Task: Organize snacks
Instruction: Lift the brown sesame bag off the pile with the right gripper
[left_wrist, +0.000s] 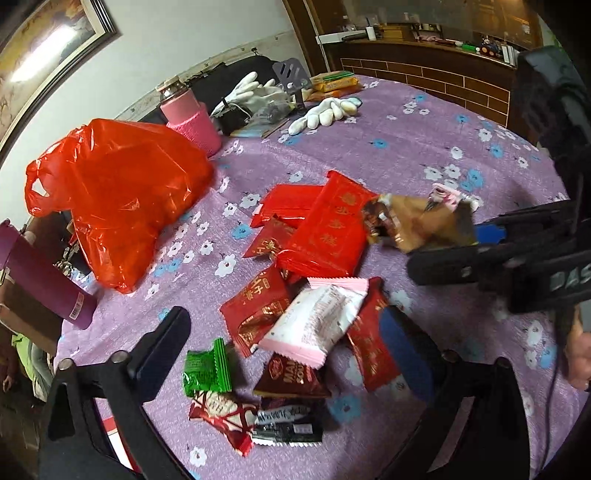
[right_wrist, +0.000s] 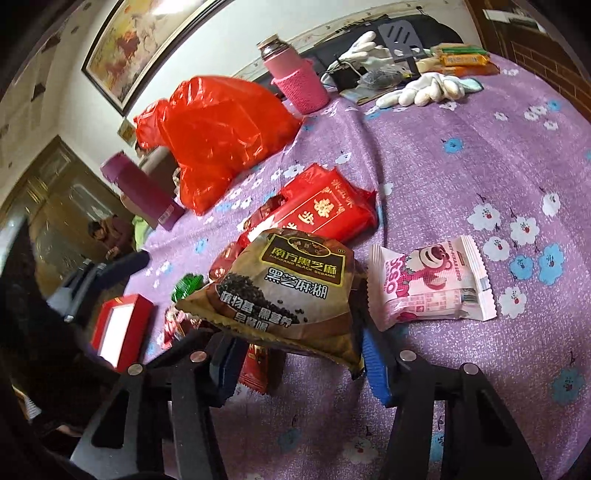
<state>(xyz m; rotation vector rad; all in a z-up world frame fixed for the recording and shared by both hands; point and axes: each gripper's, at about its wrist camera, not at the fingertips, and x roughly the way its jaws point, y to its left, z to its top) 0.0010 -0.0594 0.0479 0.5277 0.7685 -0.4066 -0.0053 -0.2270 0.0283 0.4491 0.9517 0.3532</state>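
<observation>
The right tongs (right_wrist: 295, 350) are closed on a brown black-sesame packet (right_wrist: 280, 291), gripping it at its lower edge and holding it clear of the purple flowered counter (right_wrist: 461, 177); seen from the left wrist, the same packet (left_wrist: 424, 225) hangs above the heap of red packets (left_wrist: 325, 229). The step in hand looks like sorting: one snack has been lifted from the pile and waits to be carried to its place. The packet's long axis runs roughly across the right wrist view, its printed face tilted up toward the camera and its top edge pointing away toward the orange plastic bag (right_wrist: 218, 136). The left tongs (left_wrist: 295, 350) stand wide open and hold nothing, hovering over a white-and-pink packet (left_wrist: 317, 321) that lies aslant among the red wrappers. A pink bear packet (right_wrist: 432, 280) lies alone just beside the held one. Next, I judge, the brown packet needs setting down apart from the reds, perhaps near the bag, without dragging neighbours along.
</observation>
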